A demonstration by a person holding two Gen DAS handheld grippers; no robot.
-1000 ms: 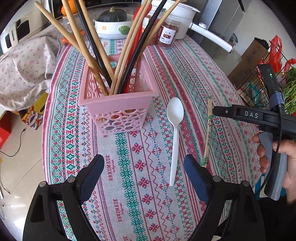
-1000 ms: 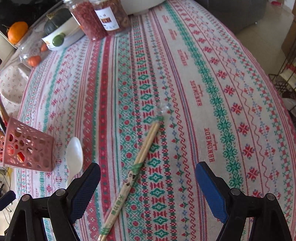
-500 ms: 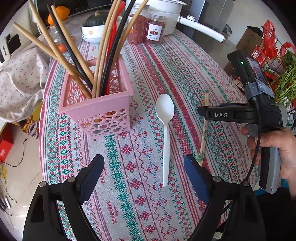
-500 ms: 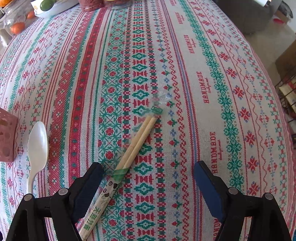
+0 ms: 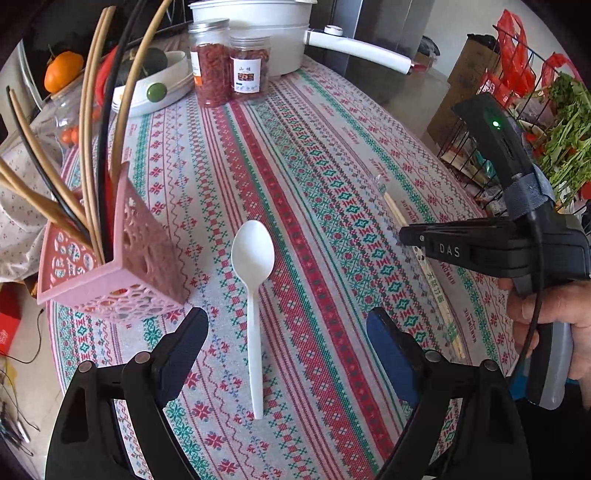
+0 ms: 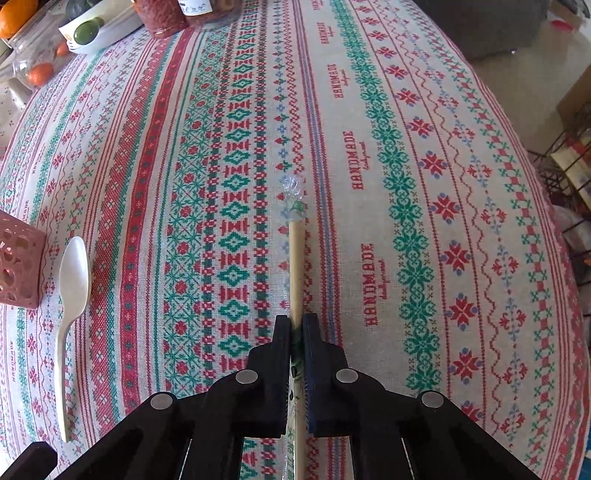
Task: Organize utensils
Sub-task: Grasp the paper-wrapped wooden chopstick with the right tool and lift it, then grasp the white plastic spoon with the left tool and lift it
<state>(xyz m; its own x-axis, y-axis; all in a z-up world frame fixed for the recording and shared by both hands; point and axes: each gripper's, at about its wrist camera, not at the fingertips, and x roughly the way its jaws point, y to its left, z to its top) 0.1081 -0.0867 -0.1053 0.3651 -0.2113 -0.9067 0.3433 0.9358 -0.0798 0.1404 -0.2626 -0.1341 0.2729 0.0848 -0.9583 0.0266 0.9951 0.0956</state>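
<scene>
A white plastic spoon lies on the patterned tablecloth, bowl pointing away, its handle between the wide-open jaws of my left gripper, which hovers above it. The pink basket stands to the left, holding several chopsticks and long utensils. My right gripper is shut on a wrapped pair of wooden chopsticks that lies on the cloth. From the left wrist view the right gripper shows from the side, pinching the chopsticks. The spoon and basket corner appear at the left of the right wrist view.
At the far end stand two jars, a white pot with a long handle, and a bowl with fruit. The round table's edge drops off at the right, where a wire rack holds greens and bags.
My right gripper has closed from wide open onto the wrapped chopsticks and lined up with them. My left gripper has shifted so the spoon sits centred between its jaws; the basket slid leftward in view.
</scene>
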